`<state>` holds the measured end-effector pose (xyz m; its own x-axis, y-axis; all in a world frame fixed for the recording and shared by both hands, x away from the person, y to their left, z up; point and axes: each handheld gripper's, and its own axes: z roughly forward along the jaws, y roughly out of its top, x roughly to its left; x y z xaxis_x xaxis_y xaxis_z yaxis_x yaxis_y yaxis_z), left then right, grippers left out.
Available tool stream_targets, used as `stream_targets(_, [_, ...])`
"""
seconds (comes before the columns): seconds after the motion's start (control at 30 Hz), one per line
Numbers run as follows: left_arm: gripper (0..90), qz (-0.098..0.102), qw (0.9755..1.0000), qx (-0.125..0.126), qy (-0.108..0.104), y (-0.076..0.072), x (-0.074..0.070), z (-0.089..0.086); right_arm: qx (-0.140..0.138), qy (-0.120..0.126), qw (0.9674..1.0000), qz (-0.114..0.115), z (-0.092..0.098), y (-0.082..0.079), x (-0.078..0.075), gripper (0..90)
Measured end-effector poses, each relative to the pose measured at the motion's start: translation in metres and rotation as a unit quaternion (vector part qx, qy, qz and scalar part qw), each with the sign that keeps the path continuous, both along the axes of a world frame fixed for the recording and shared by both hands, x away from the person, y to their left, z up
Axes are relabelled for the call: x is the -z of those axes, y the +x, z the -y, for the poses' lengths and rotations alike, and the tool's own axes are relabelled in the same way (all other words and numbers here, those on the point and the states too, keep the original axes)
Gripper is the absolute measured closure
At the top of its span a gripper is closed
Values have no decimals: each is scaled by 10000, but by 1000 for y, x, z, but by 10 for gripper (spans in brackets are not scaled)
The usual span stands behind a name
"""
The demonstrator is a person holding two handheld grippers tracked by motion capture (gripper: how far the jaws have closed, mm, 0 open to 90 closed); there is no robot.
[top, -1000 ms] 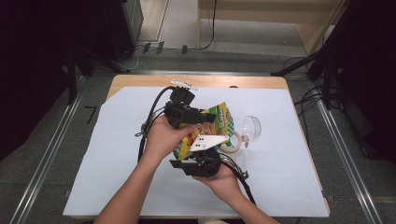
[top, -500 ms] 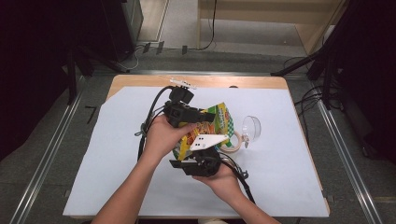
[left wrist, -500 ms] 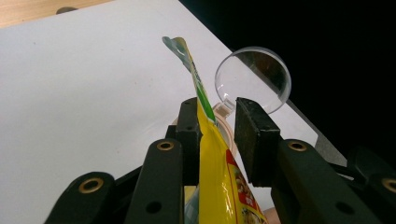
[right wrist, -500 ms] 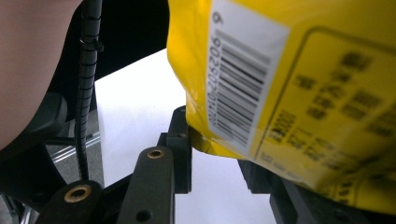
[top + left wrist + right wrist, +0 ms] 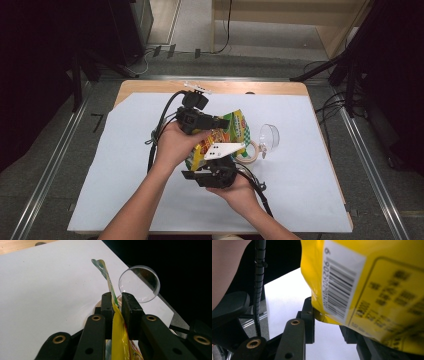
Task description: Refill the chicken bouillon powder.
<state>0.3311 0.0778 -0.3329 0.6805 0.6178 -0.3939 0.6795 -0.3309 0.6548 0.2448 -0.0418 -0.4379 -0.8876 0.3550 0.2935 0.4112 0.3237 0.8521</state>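
My left gripper [image 5: 116, 302] has just closed on the glossy yellow bag [image 5: 119, 340] — thin crinkled foil; my right gripper [image 5: 329, 322] clamps its lower edge. A clear round lid [image 5: 140, 283] sits just beyond.

The right tongs [image 5: 329, 322] rise from the bottom edge with a yellow snack bag [image 5: 372, 285] between their black jaws; the left jaw meets the bag's lower edge. A white barcode label [image 5: 340, 282] faces the camera beside blurred print. Behind lies the white worktop [image 5: 287, 300]. A ribbed black cable [image 5: 259, 285] hangs at left.
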Motion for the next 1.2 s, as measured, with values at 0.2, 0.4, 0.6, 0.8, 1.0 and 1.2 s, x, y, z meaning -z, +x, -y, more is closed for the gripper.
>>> stream_targets(0.2, [816, 72, 10000, -22, 35, -1, -1, 1, 17, 3, 10000, 2, 0, 1, 0, 702])
stream_targets(0.4, [814, 70, 10000, -55, 35, 2, -1, 1, 25, 6, 10000, -14, 0, 2, 0, 679])
stream_targets(0.6, [814, 118, 9999, -31, 58, 0, -2, 2, 37, -35, 10000, 47, 1, 2, -1, 704])
stream_targets(0.8, [813, 77, 9999, -29, 106, 2, -4, 3, 51, 37, 10000, 31, 0, 1, -2, 697])
stream_targets(1.0, [813, -37, 9999, -7, 121, 3, -4, 3, 22, 43, 10000, 9, 0, 1, -2, 709])
stream_targets(1.2, [813, -55, 9999, -4, 126, 4, -3, 3, 25, 27, 10000, -7, 0, 1, -2, 710])
